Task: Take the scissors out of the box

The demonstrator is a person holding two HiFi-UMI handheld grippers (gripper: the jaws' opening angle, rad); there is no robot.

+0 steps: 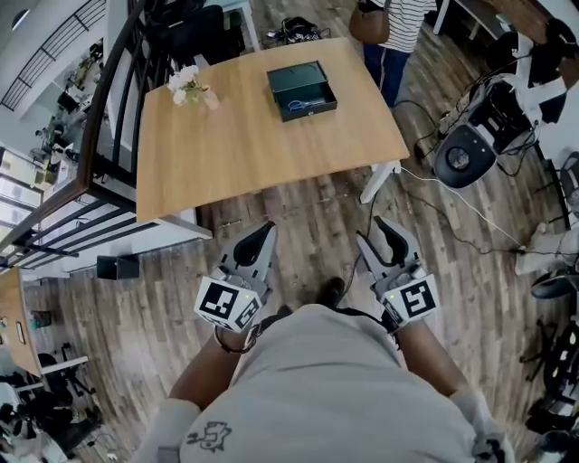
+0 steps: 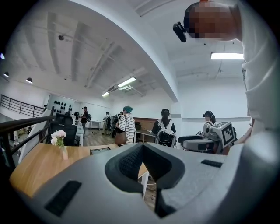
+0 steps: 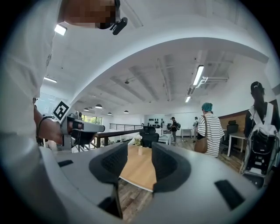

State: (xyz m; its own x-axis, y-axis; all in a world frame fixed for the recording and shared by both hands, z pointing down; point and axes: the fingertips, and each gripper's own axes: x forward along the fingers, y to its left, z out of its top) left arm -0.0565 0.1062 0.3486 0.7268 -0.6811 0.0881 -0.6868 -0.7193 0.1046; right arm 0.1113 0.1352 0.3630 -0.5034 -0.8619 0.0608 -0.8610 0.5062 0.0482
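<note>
floorboards (image 1: 298, 226) of grey-brown wood ran under the whole scene in the head view. on them stood a pale wooden table (image 1: 226, 154), with a second person in a striped top (image 1: 403, 18) at its far right corner. the wearer stood back from the near edge of the table and held both tools level over the floor, well apart from the tabletop.

the left gripper (image 1: 269, 228) pointed toward the table. in the left gripper view (image 2: 142, 146) its jaws met at their tips, leaving only the hollow behind them, and nothing was caught there. the right gripper (image 1: 372, 231) was beside it at about the same height. in the right gripper view (image 3: 140, 149) its jaws stood wide apart and empty, with the table showing through the gap.

a dark green box (image 1: 317, 83) lay open on the far right part of the table. a small vase of pale flowers (image 1: 188, 83) stood near the far left corner, well apart from the box. the scissors (image 1: 304, 105), with light blue handles, lay flat inside the box near its front wall, untouched.
</note>
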